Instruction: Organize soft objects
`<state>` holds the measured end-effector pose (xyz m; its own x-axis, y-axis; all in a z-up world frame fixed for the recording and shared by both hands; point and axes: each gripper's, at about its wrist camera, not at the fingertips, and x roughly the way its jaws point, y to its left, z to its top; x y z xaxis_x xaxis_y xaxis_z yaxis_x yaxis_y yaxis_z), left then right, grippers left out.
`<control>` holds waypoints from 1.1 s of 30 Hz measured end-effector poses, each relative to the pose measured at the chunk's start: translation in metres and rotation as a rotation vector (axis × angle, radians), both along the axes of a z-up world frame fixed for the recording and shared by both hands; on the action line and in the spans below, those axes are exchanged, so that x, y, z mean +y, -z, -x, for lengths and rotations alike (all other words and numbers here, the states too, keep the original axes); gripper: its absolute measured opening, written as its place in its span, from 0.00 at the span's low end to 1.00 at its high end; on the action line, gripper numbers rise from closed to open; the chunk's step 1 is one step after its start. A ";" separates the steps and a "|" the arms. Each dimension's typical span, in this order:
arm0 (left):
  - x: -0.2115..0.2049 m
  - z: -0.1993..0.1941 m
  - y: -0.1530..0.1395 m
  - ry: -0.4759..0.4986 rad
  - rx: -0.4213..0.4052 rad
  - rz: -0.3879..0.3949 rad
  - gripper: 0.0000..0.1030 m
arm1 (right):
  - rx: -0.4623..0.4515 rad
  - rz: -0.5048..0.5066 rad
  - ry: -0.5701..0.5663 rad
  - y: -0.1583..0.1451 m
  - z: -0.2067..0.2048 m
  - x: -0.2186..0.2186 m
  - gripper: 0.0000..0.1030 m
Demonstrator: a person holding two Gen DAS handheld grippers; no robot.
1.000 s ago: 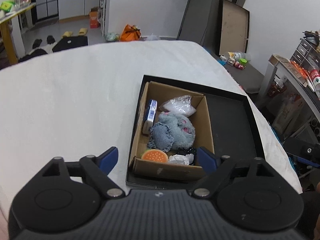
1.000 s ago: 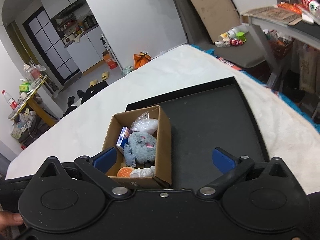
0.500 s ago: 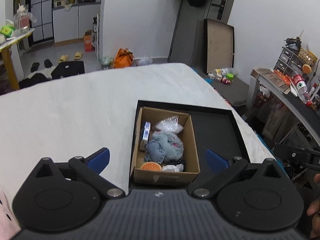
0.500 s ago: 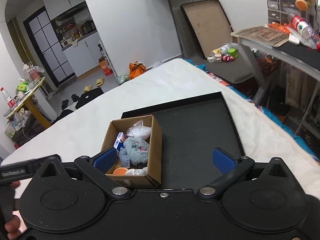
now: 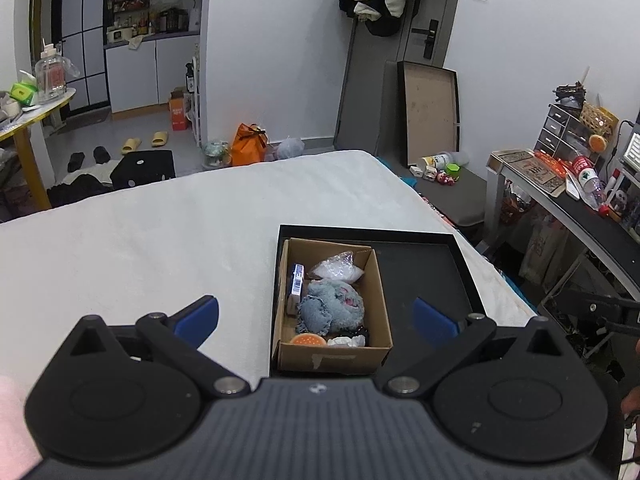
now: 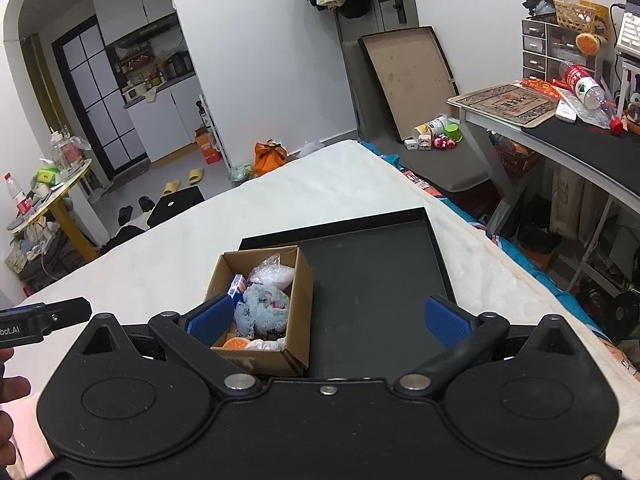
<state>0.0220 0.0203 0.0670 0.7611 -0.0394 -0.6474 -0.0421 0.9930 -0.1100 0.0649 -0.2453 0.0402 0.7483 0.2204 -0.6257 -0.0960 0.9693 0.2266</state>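
A cardboard box (image 5: 381,296) (image 6: 303,300) stands in the left part of a black tray (image 5: 424,276) (image 6: 376,276) on a white bed. In it lie a grey-blue plush toy (image 5: 332,310) (image 6: 262,308), a clear bag of white stuffing (image 5: 336,270) (image 6: 270,274), a blue and white packet (image 5: 297,284), an orange sponge (image 5: 307,339) (image 6: 235,343) and a white crumpled piece (image 5: 346,341). My left gripper (image 5: 316,316) is open and empty, above and in front of the box. My right gripper (image 6: 326,318) is open and empty, above the tray.
The white bed (image 5: 140,248) stretches left and far of the tray. A desk (image 6: 560,132) with clutter stands at the right. A flat board (image 5: 430,112) leans on the far wall. Bags and slippers lie on the floor beyond the bed.
Both grippers have pulled back and up from the box, so the box looks smaller and more of the room shows. Both stay open and empty.
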 end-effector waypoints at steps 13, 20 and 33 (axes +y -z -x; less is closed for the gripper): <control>0.000 0.029 -0.014 -0.008 -0.019 -0.047 1.00 | -0.028 0.014 -0.034 -0.016 0.024 0.000 1.00; 0.001 0.037 -0.008 -0.018 -0.013 -0.041 1.00 | -0.039 0.024 -0.070 -0.018 0.033 0.002 1.00; -0.007 0.052 -0.001 0.024 -0.008 -0.055 1.00 | -0.012 0.065 -0.118 -0.005 0.050 0.013 1.00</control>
